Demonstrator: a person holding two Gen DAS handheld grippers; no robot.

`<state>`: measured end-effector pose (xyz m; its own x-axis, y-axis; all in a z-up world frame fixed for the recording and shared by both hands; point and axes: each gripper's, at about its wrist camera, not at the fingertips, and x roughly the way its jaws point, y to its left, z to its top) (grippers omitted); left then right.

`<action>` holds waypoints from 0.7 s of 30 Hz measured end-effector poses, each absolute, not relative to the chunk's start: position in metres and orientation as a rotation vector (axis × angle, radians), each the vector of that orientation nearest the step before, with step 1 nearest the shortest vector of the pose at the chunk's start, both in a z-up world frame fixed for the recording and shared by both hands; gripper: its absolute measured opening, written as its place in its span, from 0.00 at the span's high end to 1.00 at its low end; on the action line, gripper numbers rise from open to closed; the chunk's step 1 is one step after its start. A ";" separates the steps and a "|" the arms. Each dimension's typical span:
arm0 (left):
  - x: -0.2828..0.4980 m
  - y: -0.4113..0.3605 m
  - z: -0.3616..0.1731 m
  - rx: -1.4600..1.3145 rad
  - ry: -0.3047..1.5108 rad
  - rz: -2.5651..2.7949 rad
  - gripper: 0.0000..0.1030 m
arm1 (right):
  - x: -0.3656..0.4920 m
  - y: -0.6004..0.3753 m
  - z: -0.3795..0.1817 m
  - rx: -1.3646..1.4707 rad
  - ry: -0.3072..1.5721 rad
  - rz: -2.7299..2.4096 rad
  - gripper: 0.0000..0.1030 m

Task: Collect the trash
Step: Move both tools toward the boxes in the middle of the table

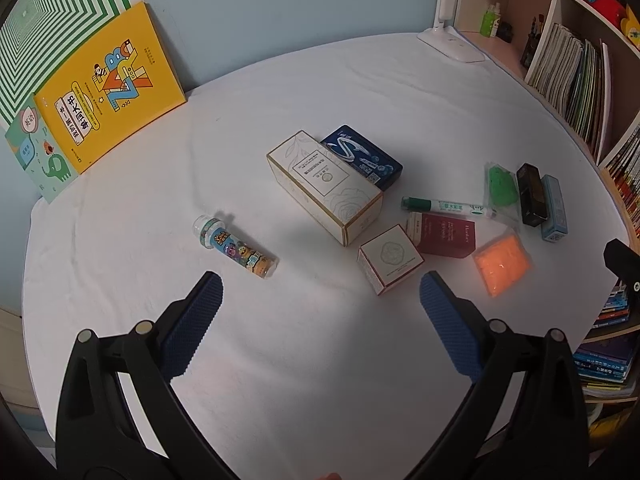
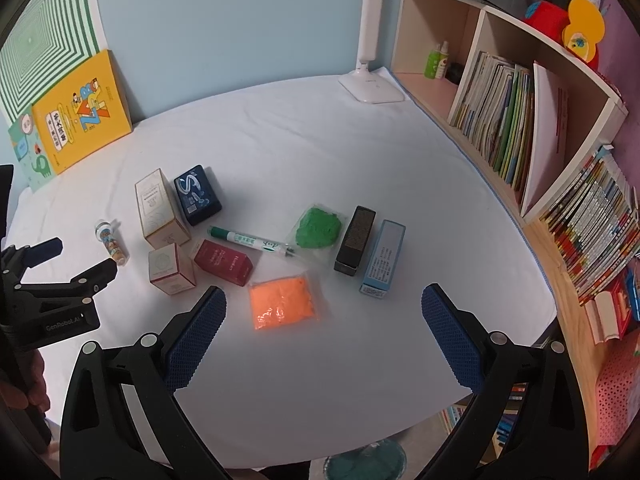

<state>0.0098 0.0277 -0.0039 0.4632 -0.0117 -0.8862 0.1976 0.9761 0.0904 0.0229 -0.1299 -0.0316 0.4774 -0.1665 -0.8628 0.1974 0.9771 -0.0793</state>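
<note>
While both claws, left gripper (image 1: 320,292) and right gripper (image 2: 324,304), are hovering open and empty, the orange packet (image 2: 283,307) is lying near the right one; likely light, soft and crinkly, best pinched by an edge.

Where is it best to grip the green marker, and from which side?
Grip the green marker at mid-barrel, coming from above with the right hand-held gripper, fingers across its thin width. It lies flat; its tip end touches the green bag, so avoid that end.
</note>
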 end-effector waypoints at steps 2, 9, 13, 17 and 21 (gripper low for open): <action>0.010 0.027 -0.004 0.188 1.084 -0.132 0.06 | 0.023 -0.130 -0.032 0.033 1.050 -0.223 0.06; 0.010 0.027 -0.005 0.190 1.085 -0.131 0.06 | 0.023 -0.131 -0.031 0.029 1.052 -0.226 0.06; 0.010 0.027 -0.006 0.190 1.084 -0.128 0.06 | 0.023 -0.132 -0.031 0.032 1.053 -0.228 0.06; 0.010 0.028 -0.006 0.189 1.086 -0.129 0.06 | 0.023 -0.132 -0.031 0.031 1.053 -0.228 0.06; 0.010 0.029 -0.007 0.187 1.090 -0.133 0.06 | 0.022 -0.134 -0.032 0.034 1.054 -0.226 0.06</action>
